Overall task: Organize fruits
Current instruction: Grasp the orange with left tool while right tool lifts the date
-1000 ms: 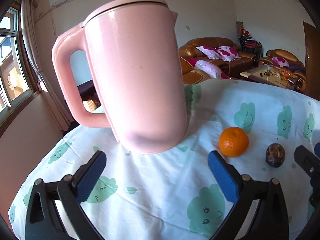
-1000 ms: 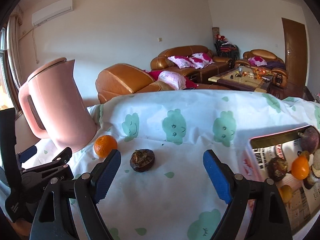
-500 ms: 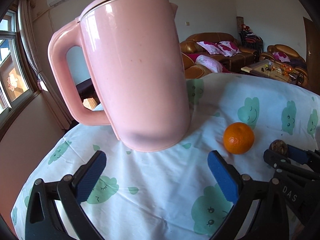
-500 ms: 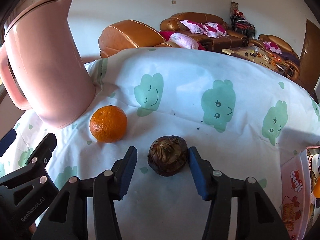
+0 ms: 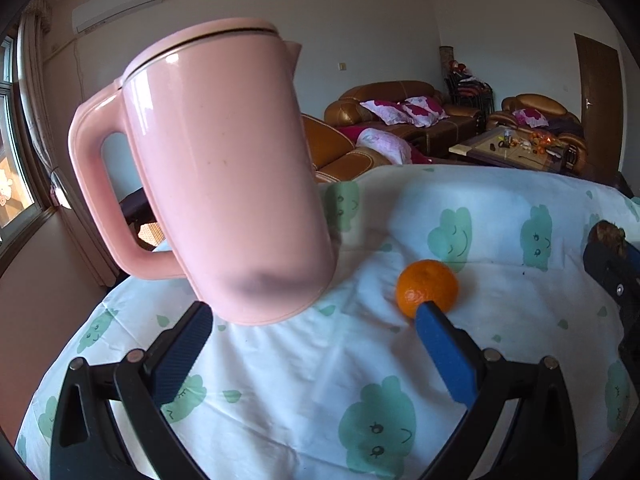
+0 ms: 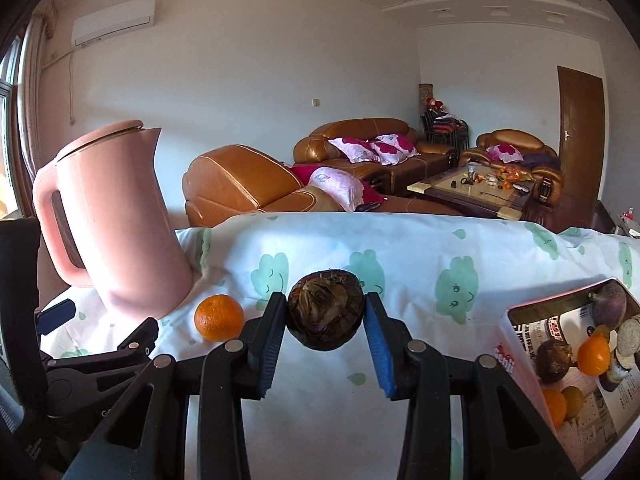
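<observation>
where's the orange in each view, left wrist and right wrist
Left wrist: the orange lies right of centre on the cloth, just beyond the left gripper's right fingertip.
Right wrist: the orange is lower left, beside the right gripper.
Shared landmark: the pink kettle, left of the orange in both.

We see a pink kettle (image 5: 224, 168) standing on the cloud-print cloth (image 5: 304, 392) covering the counter, with brown leather sofas (image 6: 360, 148) and a coffee table (image 6: 476, 188) behind.
</observation>
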`<state>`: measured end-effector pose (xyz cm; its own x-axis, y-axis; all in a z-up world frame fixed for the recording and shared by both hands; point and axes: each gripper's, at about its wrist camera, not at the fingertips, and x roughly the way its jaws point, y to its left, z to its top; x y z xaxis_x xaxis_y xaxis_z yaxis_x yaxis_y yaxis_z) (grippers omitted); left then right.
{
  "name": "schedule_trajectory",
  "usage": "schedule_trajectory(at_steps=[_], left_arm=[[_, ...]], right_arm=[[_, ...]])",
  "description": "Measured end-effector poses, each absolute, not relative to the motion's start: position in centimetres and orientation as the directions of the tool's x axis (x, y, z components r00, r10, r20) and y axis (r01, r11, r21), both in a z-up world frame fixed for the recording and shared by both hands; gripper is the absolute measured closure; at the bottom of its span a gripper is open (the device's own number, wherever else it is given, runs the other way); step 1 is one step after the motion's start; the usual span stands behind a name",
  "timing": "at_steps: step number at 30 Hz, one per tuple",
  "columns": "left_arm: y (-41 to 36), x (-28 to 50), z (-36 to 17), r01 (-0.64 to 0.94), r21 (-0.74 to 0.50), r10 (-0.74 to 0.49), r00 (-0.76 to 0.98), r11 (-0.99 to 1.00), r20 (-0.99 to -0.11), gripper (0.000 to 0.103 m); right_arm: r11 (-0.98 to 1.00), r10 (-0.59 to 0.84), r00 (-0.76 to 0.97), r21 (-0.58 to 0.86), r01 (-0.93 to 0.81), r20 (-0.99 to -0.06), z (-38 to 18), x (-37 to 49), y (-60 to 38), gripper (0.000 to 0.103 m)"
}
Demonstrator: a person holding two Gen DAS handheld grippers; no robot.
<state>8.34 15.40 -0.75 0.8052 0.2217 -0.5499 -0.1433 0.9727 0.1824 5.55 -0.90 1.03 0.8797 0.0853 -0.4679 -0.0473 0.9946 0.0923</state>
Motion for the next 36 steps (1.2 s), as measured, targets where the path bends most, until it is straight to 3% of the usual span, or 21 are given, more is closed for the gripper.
schedule_trajectory(at_steps=[8,15,19,23,29,36], left_arm=[[11.4,13.7,-0.3,-0.042,0.209,0.166,0.766,0.977,-0.621,0.001],[10.6,17.8,-3.8,-0.012,0.182,0.147,0.644,0.983,-0.751,0.034],[10.2,17.9,-3.7,0.026,0.146,0.096,0.638,0.989,-0.764,0.053],[10.0,17.4,-3.2,0.023,0.149,0.098,0.656,0.988,-0.748,0.054],[11.0,15.0,-1.2,-0.063,0.134,0.134,0.763,0.989,-0.633,0.054],[12.3,12.5,-0.6,-0.125,0.089,0.154,0.794,0.988,-0.588,0.054]], right_arm=[[0.986,0.119,0.859,0.161,-0.044,-0.498,0.5,6.3,-2.1,0.061],[0.978,0.141,0.835,0.206,-0.035,-0.531,-0.1,7.3,-2.8,0.061],[0.976,0.149,0.823,0.214,-0.034,-0.548,-0.3,7.7,-2.9,0.061],[0.978,0.145,0.825,0.208,-0.035,-0.546,-0.3,7.7,-2.8,0.061],[0.982,0.129,0.837,0.188,-0.033,-0.532,-0.3,7.4,-2.4,0.061],[0.99,0.11,0.861,0.136,-0.047,-0.497,0.1,6.6,-1.6,0.061]])
